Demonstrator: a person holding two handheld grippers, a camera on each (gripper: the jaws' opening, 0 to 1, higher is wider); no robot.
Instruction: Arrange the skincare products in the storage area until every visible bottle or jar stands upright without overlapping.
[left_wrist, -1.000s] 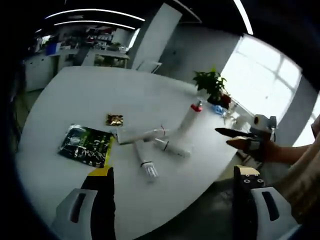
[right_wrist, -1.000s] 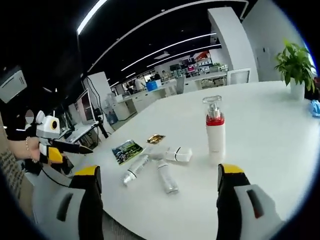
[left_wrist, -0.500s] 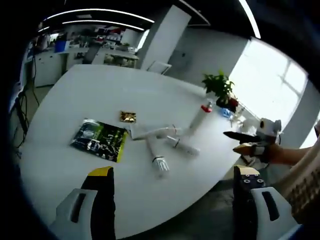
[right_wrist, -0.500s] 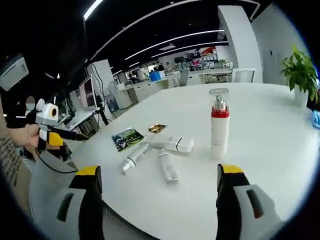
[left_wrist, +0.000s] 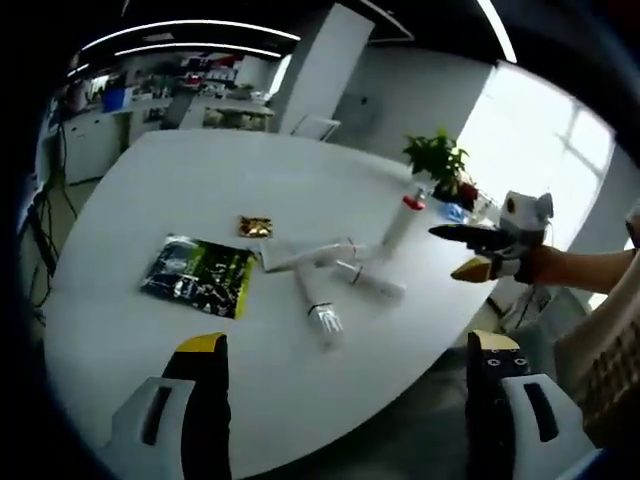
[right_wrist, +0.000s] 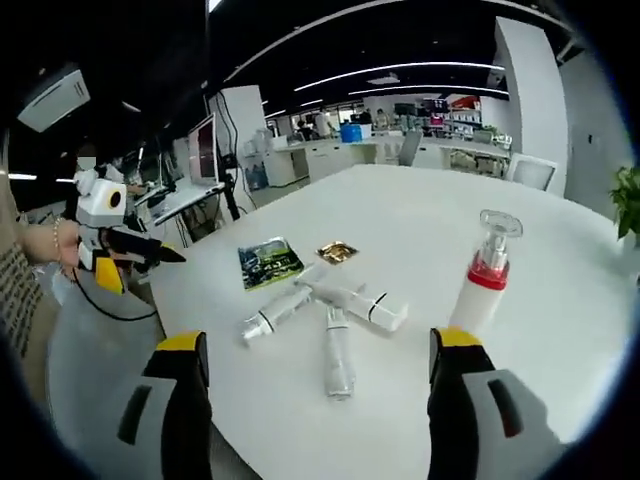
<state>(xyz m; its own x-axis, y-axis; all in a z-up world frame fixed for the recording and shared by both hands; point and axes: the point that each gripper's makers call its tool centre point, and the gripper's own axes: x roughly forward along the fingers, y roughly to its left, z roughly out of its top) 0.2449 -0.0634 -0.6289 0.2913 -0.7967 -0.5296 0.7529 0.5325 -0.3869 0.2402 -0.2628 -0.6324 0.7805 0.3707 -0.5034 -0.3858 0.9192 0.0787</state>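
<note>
Tubes (right_wrist: 330, 320) lie flat in a bunch on the white table (right_wrist: 420, 215), well ahead of your right claw (right_wrist: 312, 400). One pump bottle (right_wrist: 484, 280) stands up just to their right, clear of them. Your right claw is wide open and holds nothing. Your left claw (left_wrist: 345, 400) is wide open too, hanging near the table edge with the tubes (left_wrist: 325, 285) far in front. A dark packet (right_wrist: 268, 263) and a small gold packet (right_wrist: 337, 251) lie just past the tubes. The labels are too small to read.
</note>
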